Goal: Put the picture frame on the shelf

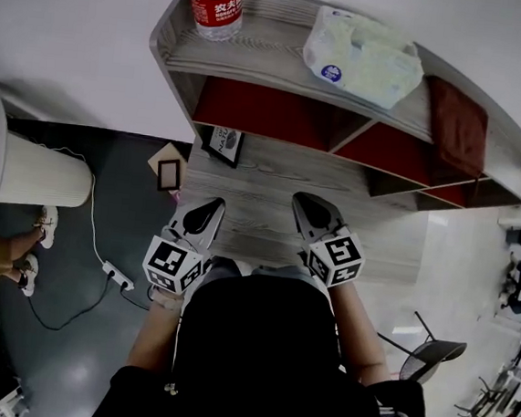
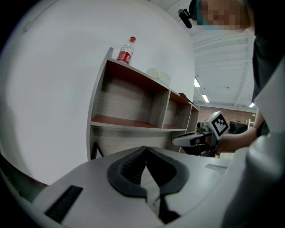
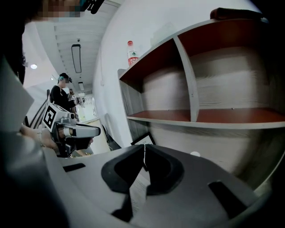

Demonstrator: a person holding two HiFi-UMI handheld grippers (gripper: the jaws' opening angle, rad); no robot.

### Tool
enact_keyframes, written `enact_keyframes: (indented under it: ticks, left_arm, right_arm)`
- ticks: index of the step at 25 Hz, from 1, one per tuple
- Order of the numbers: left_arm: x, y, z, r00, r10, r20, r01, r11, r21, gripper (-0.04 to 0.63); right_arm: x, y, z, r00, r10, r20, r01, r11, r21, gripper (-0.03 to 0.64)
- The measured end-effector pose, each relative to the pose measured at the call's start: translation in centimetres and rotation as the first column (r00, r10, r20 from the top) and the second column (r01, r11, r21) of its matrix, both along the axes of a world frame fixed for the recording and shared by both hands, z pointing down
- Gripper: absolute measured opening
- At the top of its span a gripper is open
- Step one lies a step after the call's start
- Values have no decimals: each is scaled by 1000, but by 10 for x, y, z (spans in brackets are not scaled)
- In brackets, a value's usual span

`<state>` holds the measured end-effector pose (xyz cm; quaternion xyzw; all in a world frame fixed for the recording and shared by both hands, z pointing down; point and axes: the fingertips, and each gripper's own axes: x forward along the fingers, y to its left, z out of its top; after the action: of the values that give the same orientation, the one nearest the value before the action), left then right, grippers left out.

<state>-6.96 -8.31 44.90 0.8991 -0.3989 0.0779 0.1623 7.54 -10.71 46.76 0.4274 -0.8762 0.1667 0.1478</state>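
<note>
With the left gripper [image 1: 211,209] and right gripper [image 1: 305,204] both closed and empty, the picture frame [image 1: 224,144] leans ungrasped below the shelf [image 1: 270,114], so next comes opening and reaching for it.

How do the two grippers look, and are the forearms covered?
Both the left gripper and right gripper have pale grey, tapered bodies with black fingers, and each carries a cube with black-and-white square markers. No sleeves cover the forearms.
</note>
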Motion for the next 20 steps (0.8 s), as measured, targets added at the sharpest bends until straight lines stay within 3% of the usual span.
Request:
enact_keyframes:
  ticks: [8,20]
  left_arm:
    - [10,-2,-10,1000,7,-12,-7,1000,12,9]
    - [20,0,-21,1000,20,-14,-20,999,30,9]
  right_arm:
    - [22,8,-24,1000,-3,13,2,999,37,2]
    - [23,16,-42,999,-30,45,27,997,77,2]
